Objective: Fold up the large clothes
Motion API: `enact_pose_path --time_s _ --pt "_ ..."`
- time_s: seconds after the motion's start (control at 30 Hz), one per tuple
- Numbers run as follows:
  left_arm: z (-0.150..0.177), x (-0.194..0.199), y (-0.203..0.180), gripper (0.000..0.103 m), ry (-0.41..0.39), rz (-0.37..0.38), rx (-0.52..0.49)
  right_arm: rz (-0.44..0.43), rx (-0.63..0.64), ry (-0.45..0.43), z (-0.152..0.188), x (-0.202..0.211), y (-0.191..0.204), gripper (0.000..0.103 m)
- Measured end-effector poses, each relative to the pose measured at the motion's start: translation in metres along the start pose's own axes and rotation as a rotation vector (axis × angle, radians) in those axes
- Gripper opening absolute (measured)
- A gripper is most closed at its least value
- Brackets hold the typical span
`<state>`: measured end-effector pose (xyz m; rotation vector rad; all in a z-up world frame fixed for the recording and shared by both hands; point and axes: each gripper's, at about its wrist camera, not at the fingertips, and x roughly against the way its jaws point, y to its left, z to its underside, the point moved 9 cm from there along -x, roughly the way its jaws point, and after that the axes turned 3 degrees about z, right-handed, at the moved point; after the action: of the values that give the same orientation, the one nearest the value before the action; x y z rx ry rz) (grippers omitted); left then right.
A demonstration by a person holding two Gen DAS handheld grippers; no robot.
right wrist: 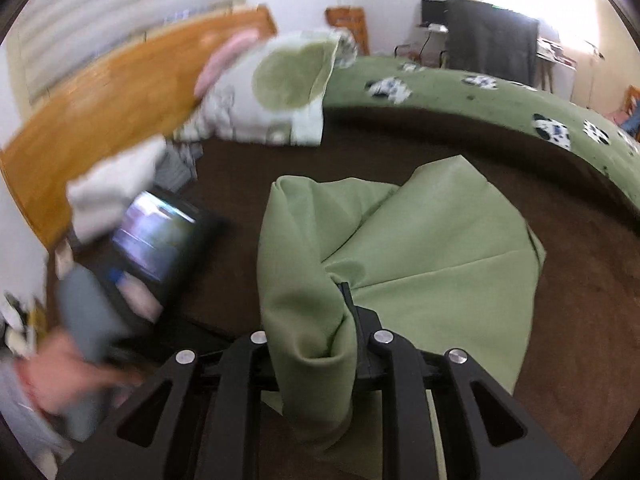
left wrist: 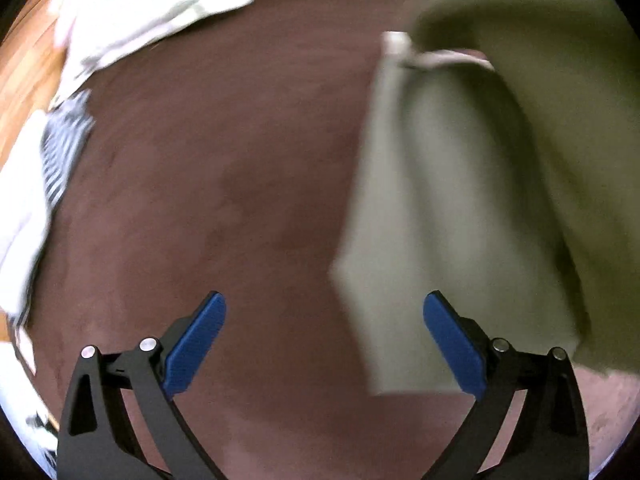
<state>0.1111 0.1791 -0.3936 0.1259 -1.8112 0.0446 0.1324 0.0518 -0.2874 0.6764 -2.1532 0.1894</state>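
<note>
Left to right: our left gripper (left wrist: 324,340), jaws spread wide and empty, hangs above the brown bedspread (left wrist: 224,184); our right gripper (right wrist: 340,312) pinches a gathered fold of the green cloth (right wrist: 432,248), which drapes onto that bedspread.

No readable text, label, brand, number or sign anywhere in either view.

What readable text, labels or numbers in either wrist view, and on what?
None readable.
Tablet screen: lit, content too blurred to read.
Green garment clamped in the right gripper: no print or tag showing.
Left gripper: open, no markings visible on its blue pads.
</note>
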Motion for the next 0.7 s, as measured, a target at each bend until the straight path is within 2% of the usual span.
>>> enact_pose_path --time_s 0.07,0.17,0.23,0.3,0.37,0.43,0.57,0.7 --pt "0.013 0.003 0.031 0.097 0.003 -0.019 0.032 0.05 0.065 0.08 0.014 -0.03 0.017 0.021" --pt "0.007 -0.008 0.053 0.097 0.026 -0.045 0.086 0.083 0.11 0.158 0.034 -0.064 0.037 0.036" --pt "0.02 -0.015 0.071 0.097 0.036 -0.054 0.128 0.105 0.133 0.196 0.044 -0.08 0.044 0.045" --pt "0.025 -0.019 0.081 0.096 0.042 -0.048 0.165 0.095 0.153 0.232 0.051 -0.093 0.052 0.07" --pt "0.019 -0.03 0.097 0.096 0.043 -0.036 0.188 0.087 0.159 0.244 0.054 -0.102 0.059 0.078" --pt "0.029 -0.031 0.094 0.096 0.046 -0.024 0.201 0.076 0.144 0.256 0.057 -0.107 0.06 0.081" --pt "0.031 -0.038 0.099 0.096 0.053 -0.001 0.214 0.051 0.104 0.288 0.057 -0.116 0.053 0.082" --pt "0.031 -0.037 0.1 0.096 0.049 0.01 0.226 0.024 0.118 0.3 0.06 -0.118 0.057 0.089"
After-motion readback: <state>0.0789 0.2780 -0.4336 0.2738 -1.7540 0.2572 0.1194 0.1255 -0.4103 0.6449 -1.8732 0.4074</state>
